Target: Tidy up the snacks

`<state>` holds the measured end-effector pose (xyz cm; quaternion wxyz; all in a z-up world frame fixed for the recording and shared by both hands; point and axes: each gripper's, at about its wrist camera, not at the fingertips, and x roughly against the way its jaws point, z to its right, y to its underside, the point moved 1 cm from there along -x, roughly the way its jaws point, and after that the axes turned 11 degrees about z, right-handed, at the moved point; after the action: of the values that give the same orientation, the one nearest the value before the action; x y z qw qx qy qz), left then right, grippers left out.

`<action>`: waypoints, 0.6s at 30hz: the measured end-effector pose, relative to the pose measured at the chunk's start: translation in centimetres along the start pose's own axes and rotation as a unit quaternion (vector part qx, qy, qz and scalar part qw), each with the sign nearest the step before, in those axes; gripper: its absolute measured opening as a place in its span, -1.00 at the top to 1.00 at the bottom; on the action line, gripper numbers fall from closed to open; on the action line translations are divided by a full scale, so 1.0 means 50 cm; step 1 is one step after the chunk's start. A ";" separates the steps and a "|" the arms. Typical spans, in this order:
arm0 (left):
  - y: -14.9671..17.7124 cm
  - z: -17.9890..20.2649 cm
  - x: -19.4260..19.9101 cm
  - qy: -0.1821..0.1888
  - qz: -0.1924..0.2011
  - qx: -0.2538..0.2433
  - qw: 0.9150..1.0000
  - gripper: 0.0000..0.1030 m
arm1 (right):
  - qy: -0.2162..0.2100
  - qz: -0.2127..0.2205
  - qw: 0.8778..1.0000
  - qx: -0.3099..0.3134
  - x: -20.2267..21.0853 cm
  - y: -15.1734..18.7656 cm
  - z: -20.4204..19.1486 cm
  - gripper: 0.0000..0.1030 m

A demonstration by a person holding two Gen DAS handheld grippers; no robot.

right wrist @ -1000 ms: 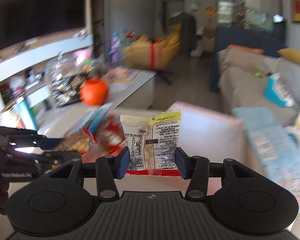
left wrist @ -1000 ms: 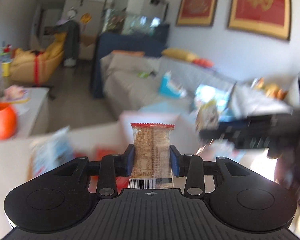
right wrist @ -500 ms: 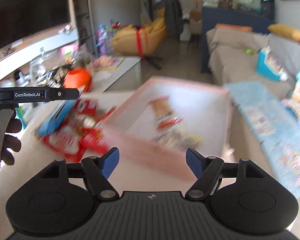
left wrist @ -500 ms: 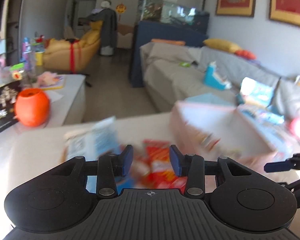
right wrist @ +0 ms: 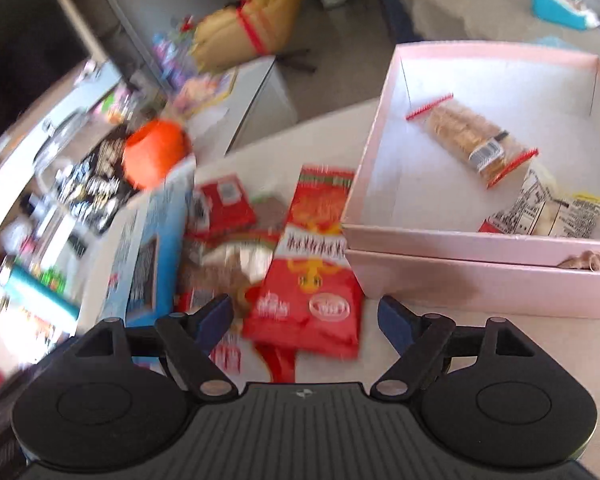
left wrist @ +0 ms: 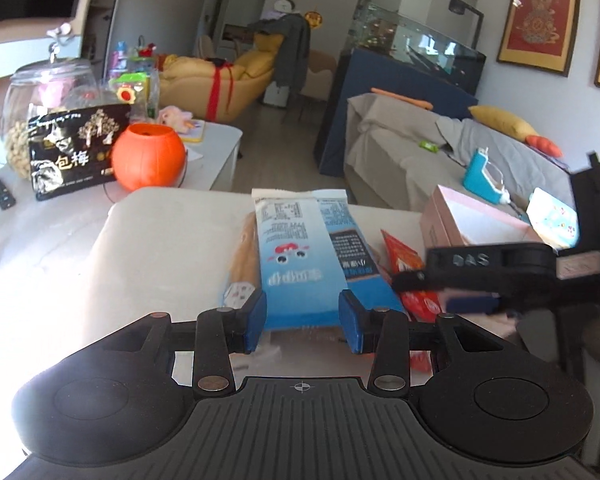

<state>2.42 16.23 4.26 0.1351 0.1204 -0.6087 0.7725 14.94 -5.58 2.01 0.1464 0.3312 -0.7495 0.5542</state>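
My left gripper (left wrist: 303,321) hovers low over a long blue snack bag (left wrist: 300,256) that lies flat on the white table (left wrist: 160,248). Its pads stand apart with the bag's near end showing between them, not pressed. My right gripper (right wrist: 305,318) is over a red snack bag (right wrist: 308,276) in a pile of red packets; its jaws are opening wide and hold nothing. A pink box (right wrist: 480,242) to the right holds a biscuit pack (right wrist: 468,144) and a white and yellow pack (right wrist: 548,212). The same box (left wrist: 452,220) shows in the left wrist view.
An orange pumpkin bucket (left wrist: 148,156), a black bag (left wrist: 76,148) and a glass jar (left wrist: 48,84) stand on the low white unit at the left. A covered sofa (left wrist: 420,148) runs behind the table. More red packets (left wrist: 404,260) lie beside the blue bag.
Both grippers let go of their packs, which now lie in the pink box. Both dropped toward the snack pile on the table, and the right jaws spread wide.
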 end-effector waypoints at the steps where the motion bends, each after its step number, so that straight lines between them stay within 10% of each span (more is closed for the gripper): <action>1: 0.000 0.000 0.005 0.000 -0.001 -0.003 1.000 0.14 | 0.007 0.011 1.000 0.013 -0.004 0.002 -0.009 -0.54; 10: 0.001 0.033 0.014 0.019 -0.003 -0.008 1.000 0.14 | -0.029 -0.038 0.993 0.107 0.074 0.041 0.034 0.66; 18: 0.037 0.143 -0.035 0.067 -0.046 -0.075 0.994 0.14 | -0.030 -0.011 0.989 0.145 0.170 0.087 0.097 0.57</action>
<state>3.53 8.77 3.59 0.2198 0.0861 -0.6482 0.7239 6.51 -12.18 2.15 0.0803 0.3739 -0.6617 0.6449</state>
